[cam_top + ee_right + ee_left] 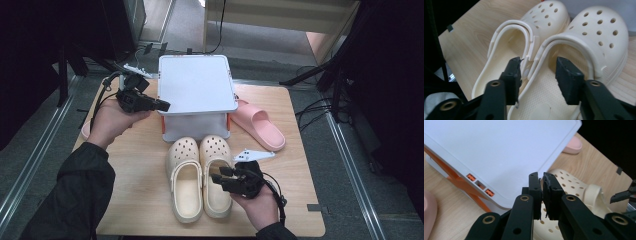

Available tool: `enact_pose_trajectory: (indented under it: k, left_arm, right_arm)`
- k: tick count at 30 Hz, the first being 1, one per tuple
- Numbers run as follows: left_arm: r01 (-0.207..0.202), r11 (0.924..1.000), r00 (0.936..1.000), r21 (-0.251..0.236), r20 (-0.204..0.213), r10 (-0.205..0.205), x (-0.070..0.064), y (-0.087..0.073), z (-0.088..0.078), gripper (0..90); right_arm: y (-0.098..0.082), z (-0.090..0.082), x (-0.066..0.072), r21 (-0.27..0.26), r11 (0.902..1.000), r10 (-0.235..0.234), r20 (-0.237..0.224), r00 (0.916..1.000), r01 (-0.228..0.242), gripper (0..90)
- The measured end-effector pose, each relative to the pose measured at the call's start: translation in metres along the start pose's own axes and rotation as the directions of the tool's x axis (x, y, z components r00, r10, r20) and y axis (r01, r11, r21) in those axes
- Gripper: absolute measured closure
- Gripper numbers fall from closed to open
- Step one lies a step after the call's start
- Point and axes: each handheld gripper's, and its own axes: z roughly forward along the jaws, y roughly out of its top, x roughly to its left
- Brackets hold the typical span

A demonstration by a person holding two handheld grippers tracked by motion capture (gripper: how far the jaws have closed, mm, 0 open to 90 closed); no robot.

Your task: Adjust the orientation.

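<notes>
Those cream foam clogs [584,50] look light and squishy; right gripper [537,75], jaws apart, should pinch the strap. Left gripper [541,192] closed, empty.

1. The high view is lit from above: the wooden table [145,165] is evenly bright, while the room at both sides falls to near black.
2. The white box lid [196,82] is the brightest surface, pale and almost washed out.
3. Soft shadows sit under the cream clogs [200,175].
4. In the left gripper view, the black jaws are slightly soft, perhaps out of focus.
5. In the right gripper view, the clogs look crisp; the left corner is dark.
</notes>
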Motion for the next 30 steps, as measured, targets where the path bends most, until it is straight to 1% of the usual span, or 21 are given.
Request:
enact_pose_trajectory:
  k: [1,4,6,7,8,9,10,12,15,16,19,22,24,25,26,30]
  left_arm:
    - [0.011,0.9999,0.9999,0.004,-0.010,-0.011,0.004,0.000,0.003,85.0]
    - [0.022,0.9997,0.9997,0.006,-0.005,-0.022,0.011,-0.003,0.008,85.0]
    - [0.022,0.9995,0.9997,0.023,-0.009,-0.022,0.014,-0.004,0.011,85.0]
    - [0.020,0.9996,0.9998,0.022,0.000,-0.020,0.016,-0.004,0.011,84.8]
    - [0.015,0.9996,0.9999,0.025,-0.005,-0.015,0.016,-0.003,0.011,84.9]
    - [0.017,0.9995,0.9998,0.025,-0.006,-0.017,0.016,-0.003,0.011,85.0]
    - [0.010,0.9995,1.0000,0.029,-0.002,-0.009,0.016,-0.003,0.011,84.9]
    - [0.008,0.9996,1.0000,0.028,0.000,-0.008,0.017,-0.003,0.011,84.8]
    - [0.010,0.9995,0.9999,0.031,0.007,-0.010,0.018,-0.003,0.011,84.7]
    - [0.012,0.9995,0.9999,0.030,0.005,-0.012,0.018,-0.003,0.011,84.6]
    - [0.014,0.9995,0.9998,0.027,0.011,-0.014,0.019,-0.003,0.011,84.2]
    - [0.014,0.9995,0.9999,0.028,0.008,-0.014,0.019,-0.003,0.011,84.2]
    - [0.011,0.9995,0.9999,0.030,-0.002,-0.011,0.017,-0.003,0.011,84.2]
    - [0.013,0.9995,0.9999,0.029,-0.004,-0.013,0.017,-0.003,0.011,84.3]
    - [0.015,0.9995,0.9999,0.029,-0.005,-0.015,0.016,-0.003,0.011,84.3]
    - [0.014,0.9994,0.9999,0.030,-0.009,-0.014,0.016,-0.003,0.011,84.3]
  right_arm:
    - [-0.001,0.002,0.001,0.004,1.0000,0.002,0.007,1.0000,-0.002,52.9]
    - [-0.004,0.011,0.007,0.019,0.9998,0.009,0.036,0.9993,-0.010,44.7]
    - [-0.007,0.017,0.010,0.020,0.9997,0.016,0.053,0.9985,-0.017,40.3]
    - [-0.008,0.021,0.012,0.022,0.9995,0.020,0.063,0.9978,-0.022,38.5]
    - [-0.008,0.027,0.013,0.024,0.9992,0.029,0.076,0.9967,-0.031,36.8]
    - [-0.008,0.030,0.013,0.022,0.9992,0.032,0.081,0.9962,-0.034,35.5]
    - [-0.008,0.035,0.013,0.019,0.9990,0.039,0.089,0.9953,-0.041,34.4]
    - [-0.008,0.046,0.014,0.013,0.9969,0.076,0.098,0.9923,-0.078,32.4]
    - [-0.009,0.059,0.015,0.016,0.9949,0.097,0.108,0.9894,-0.100,31.3]
    - [-0.009,0.064,0.016,0.018,0.9949,0.096,0.122,0.9878,-0.099,31.2]
    - [-0.008,0.074,0.017,0.023,0.9944,0.099,0.145,0.9845,-0.103,32.7]
    - [-0.007,0.084,0.019,0.030,0.9939,0.101,0.153,0.9830,-0.106,34.8]
    - [-0.007,0.089,0.020,0.038,0.9939,0.095,0.180,0.9790,-0.104,36.0]
    - [-0.007,0.090,0.020,0.031,0.9956,0.080,0.194,0.9776,-0.088,38.9]
    - [-0.006,0.092,0.020,0.031,0.9959,0.076,0.214,0.9739,-0.084,40.5]
    - [-0.003,0.094,0.018,0.034,0.9947,0.087,0.227,0.9700,-0.097,45.9]
